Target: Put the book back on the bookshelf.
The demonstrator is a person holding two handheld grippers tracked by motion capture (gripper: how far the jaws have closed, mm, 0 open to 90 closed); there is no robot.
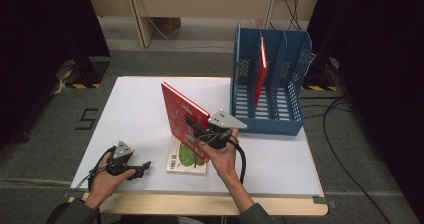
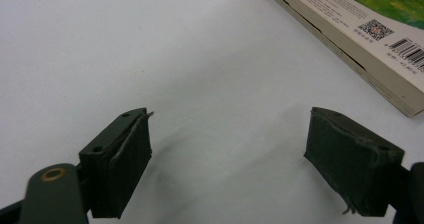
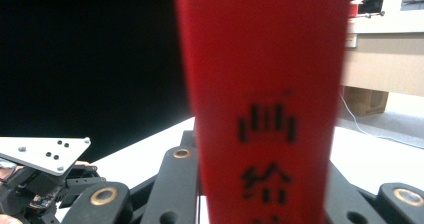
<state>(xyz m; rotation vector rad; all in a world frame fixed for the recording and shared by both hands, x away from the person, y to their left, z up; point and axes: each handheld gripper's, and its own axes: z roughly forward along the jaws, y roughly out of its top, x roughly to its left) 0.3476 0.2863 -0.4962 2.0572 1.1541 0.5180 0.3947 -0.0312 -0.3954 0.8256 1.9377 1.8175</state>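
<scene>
Resting low at the table's (image 1: pixel 140 109) near left corner, left gripper (image 1: pixel 141 168) gaping wide, empty. Lying flat just beyond, green-covered book (image 1: pixel 187 156). Pinching red book (image 1: pixel 181 111) upright above it, right gripper (image 1: pixel 196 126). Standing farther back, blue file rack (image 1: pixel 267 81).

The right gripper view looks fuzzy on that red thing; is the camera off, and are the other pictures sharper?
Right gripper view: the red book sits too close, so its spine and print blur. Left gripper view: the pads are soft, the flat book's barcode readable. High view: evenly lit, dark at both sides, slight glare on the white table.
</scene>
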